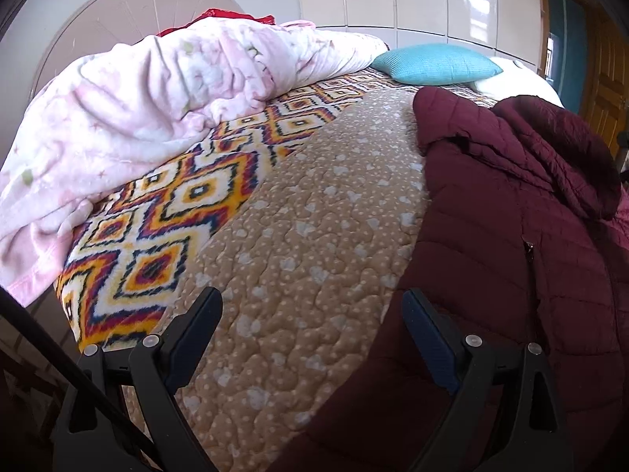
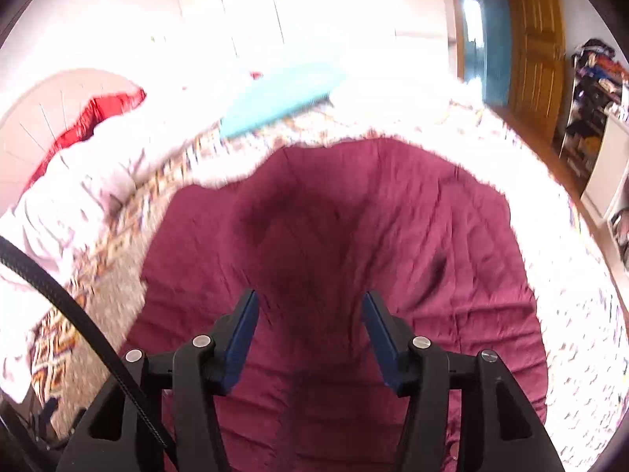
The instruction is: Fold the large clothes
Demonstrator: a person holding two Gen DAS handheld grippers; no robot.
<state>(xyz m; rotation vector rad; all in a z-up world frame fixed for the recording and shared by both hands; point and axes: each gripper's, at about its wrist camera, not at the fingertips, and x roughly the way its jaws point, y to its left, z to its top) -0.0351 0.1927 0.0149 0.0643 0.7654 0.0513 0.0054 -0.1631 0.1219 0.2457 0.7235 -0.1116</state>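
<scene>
A large maroon quilted jacket lies on the bed at the right of the left wrist view, hood up at the far end. My left gripper is open and empty above the beige quilt, its right finger at the jacket's left edge. In the blurred right wrist view the jacket fills the middle. My right gripper is open just above the jacket and holds nothing.
The bed carries a beige dotted quilt over a diamond-pattern blanket. A crumpled pink blanket lies at far left, a turquoise pillow at the back. A wooden door and cluttered shelves stand at right.
</scene>
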